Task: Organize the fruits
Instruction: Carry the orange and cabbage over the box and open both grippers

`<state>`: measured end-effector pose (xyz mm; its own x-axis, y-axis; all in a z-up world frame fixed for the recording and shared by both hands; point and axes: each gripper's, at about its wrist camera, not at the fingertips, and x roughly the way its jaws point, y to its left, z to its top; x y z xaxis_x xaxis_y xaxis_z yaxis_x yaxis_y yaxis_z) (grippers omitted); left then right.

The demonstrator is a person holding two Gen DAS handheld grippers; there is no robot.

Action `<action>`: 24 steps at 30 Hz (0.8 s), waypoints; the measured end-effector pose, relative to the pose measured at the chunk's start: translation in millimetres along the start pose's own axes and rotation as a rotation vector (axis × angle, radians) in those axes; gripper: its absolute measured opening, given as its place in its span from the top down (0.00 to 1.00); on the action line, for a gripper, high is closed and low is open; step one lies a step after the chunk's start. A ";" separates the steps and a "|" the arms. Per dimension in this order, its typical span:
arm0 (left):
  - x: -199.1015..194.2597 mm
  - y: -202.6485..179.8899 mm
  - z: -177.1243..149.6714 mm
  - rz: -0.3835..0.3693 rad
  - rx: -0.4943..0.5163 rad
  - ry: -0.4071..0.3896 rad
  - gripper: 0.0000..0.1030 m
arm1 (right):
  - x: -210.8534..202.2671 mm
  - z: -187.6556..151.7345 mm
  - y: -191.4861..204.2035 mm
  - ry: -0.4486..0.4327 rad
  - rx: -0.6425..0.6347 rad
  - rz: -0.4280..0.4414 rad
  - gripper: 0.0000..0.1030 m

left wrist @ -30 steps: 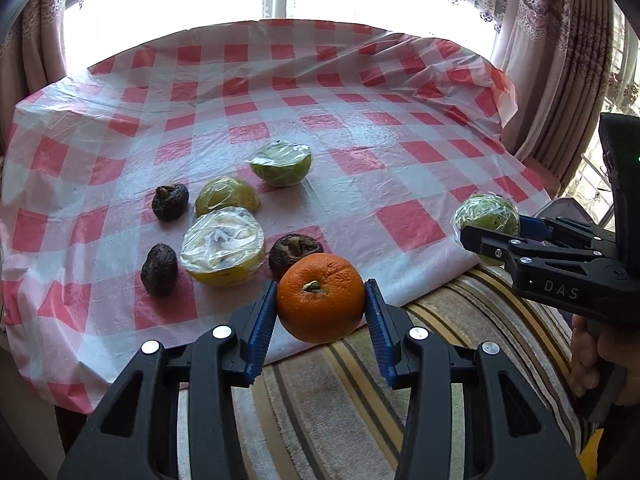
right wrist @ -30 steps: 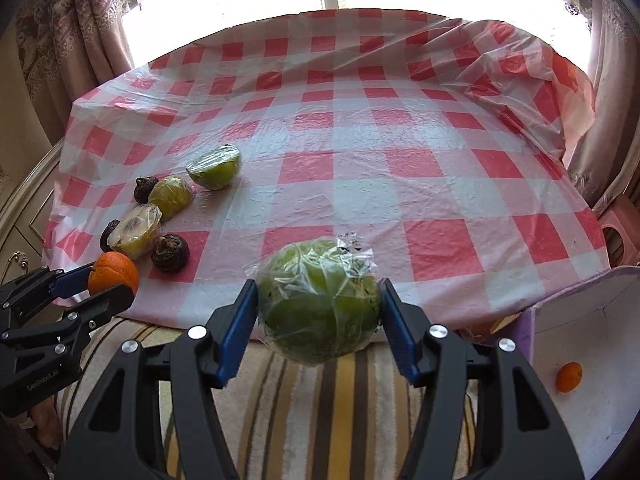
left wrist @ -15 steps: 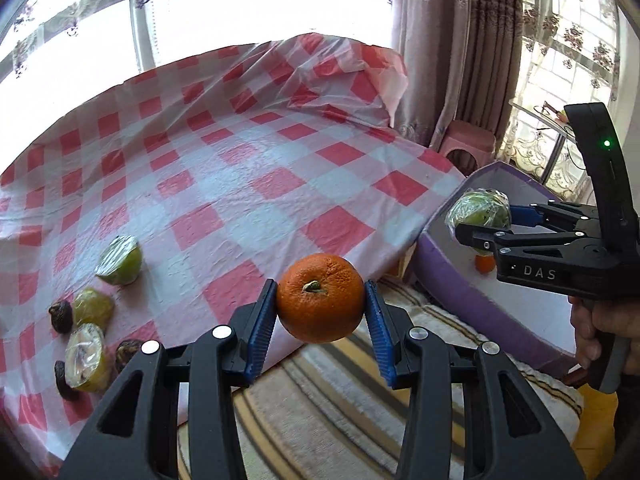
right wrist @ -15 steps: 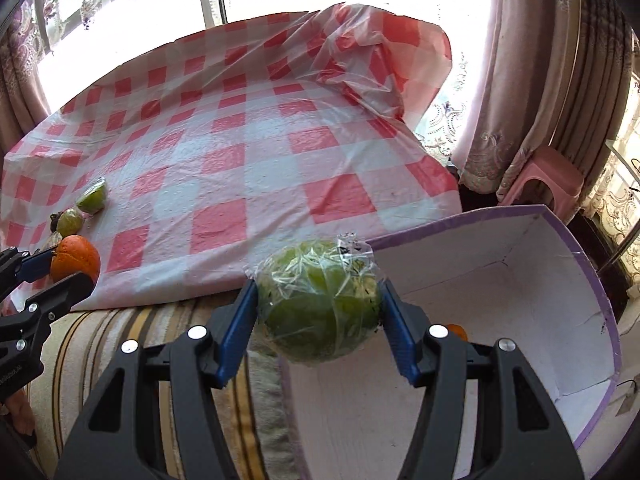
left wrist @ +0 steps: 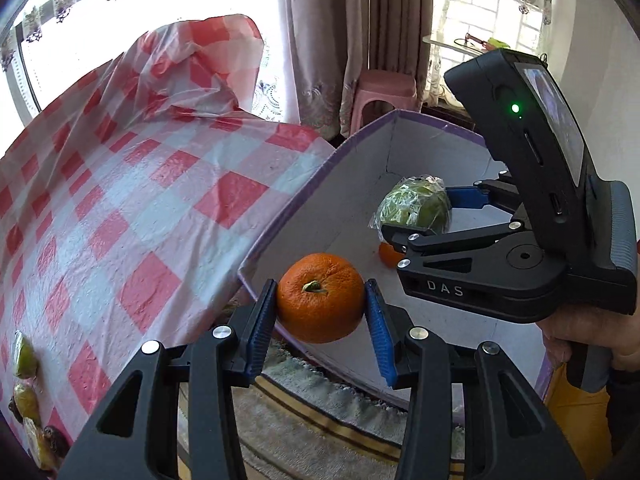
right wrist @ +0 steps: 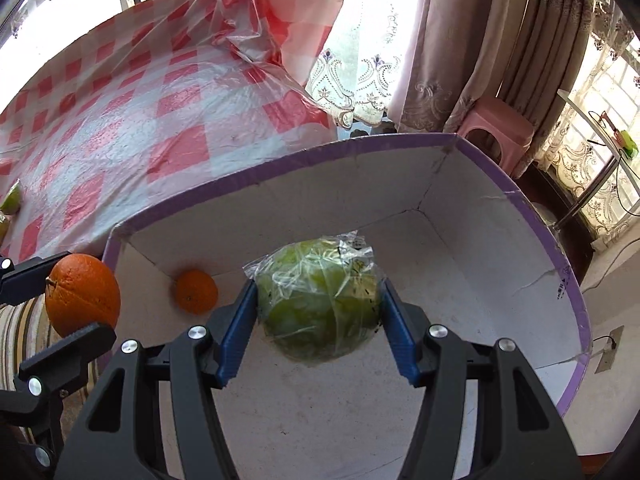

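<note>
My left gripper (left wrist: 321, 300) is shut on an orange (left wrist: 320, 297) and holds it over the near rim of a white box with a purple rim (left wrist: 288, 204). The orange also shows in the right wrist view (right wrist: 82, 294). My right gripper (right wrist: 318, 308) is shut on a plastic-wrapped green fruit (right wrist: 318, 306) and holds it inside the box (right wrist: 440, 208), above its floor. The green fruit also shows in the left wrist view (left wrist: 414, 209). A small orange (right wrist: 196, 291) lies on the box floor near the left corner.
A table with a red-and-white checked cloth (left wrist: 140, 200) lies to the left of the box. Wrapped and dark fruits (left wrist: 26, 400) sit at its left edge. A pink stool (right wrist: 496, 128) and curtains (right wrist: 480, 40) stand behind the box. A striped cushion (left wrist: 320, 420) is below.
Both grippers have swung right, from the table to the box. The green fruit is now inside the box and the orange is at its rim. Both grips are unchanged.
</note>
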<state>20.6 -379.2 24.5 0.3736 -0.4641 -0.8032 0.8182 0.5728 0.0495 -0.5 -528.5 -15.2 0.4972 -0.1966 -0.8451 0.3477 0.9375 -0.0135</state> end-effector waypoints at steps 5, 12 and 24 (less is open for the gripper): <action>29.9 -10.6 -1.2 0.007 0.056 0.099 0.59 | 16.0 -3.7 -11.9 0.063 0.030 -0.011 0.41; 50.6 -23.5 -9.1 0.037 0.127 0.151 0.59 | 26.2 -6.1 -9.8 0.113 0.018 -0.021 0.41; 51.3 -32.8 -13.6 0.095 0.170 0.126 0.57 | 29.4 -5.9 -9.5 0.133 0.019 -0.030 0.41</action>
<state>7.0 -412.6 -26.4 0.4040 -0.3194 -0.8572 0.8476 0.4831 0.2194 6.1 -541.4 -43.1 0.3772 -0.1831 -0.9078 0.3759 0.9261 -0.0306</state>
